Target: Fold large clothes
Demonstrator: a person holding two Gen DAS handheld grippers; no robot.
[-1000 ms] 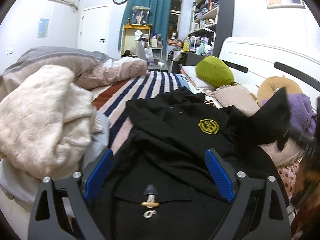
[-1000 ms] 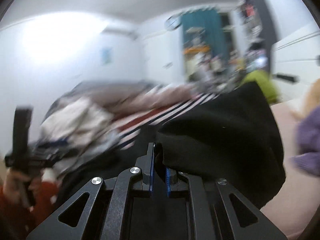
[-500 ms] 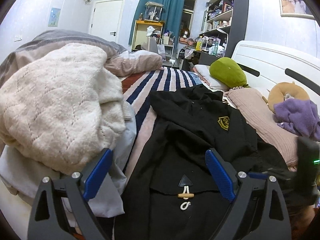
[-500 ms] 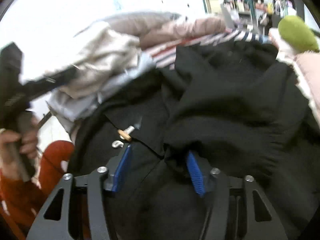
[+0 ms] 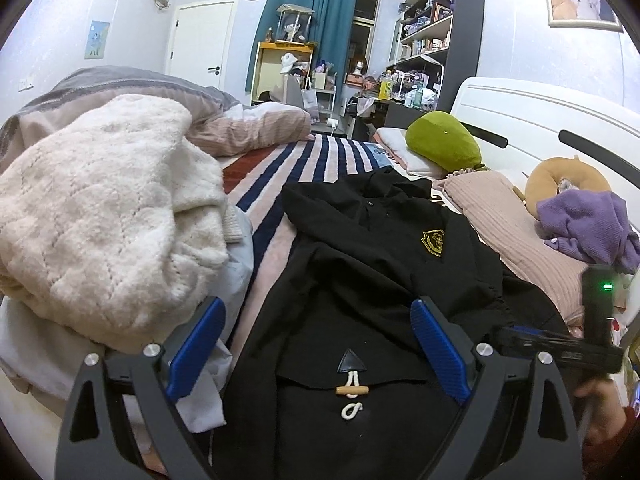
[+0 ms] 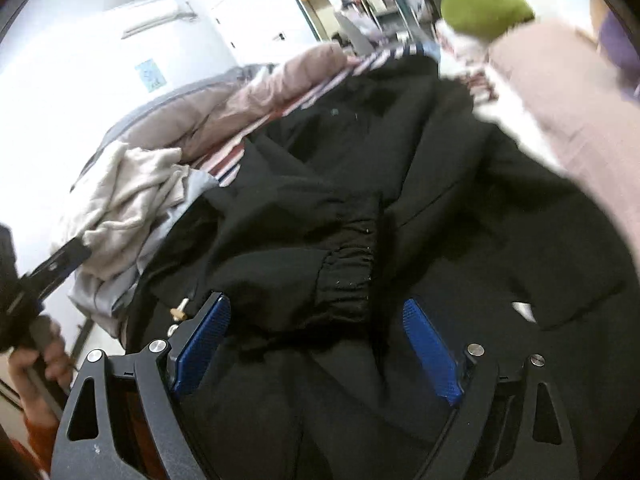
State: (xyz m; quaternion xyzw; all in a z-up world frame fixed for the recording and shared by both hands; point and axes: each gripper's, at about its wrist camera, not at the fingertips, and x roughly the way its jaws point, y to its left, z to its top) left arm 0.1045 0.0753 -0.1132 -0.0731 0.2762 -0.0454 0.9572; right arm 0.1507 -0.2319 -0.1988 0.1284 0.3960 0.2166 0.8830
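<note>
Black toggle-fastened coat (image 5: pixel 360 280) spread beneath both grippers: left gripper (image 5: pixel 316 344) spread wide, empty; right gripper (image 6: pixel 316 340), jaws just opened, straddling its elastic-cuffed sleeve (image 6: pixel 304 264) without touching

The right tongs (image 6: pixel 316 340) have just opened, dropping the black sleeve (image 6: pixel 320 272).

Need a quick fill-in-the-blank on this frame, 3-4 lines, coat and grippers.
1. The crest on the black coat is stitched in ____ thread.
2. The right gripper has just been opening; its jaws stand ____, the sleeve cuff lying loose between them.
3. The left gripper is open and holds ____.
4. The plush by the headboard is ____.

Missing words: yellow; open; nothing; green
</note>
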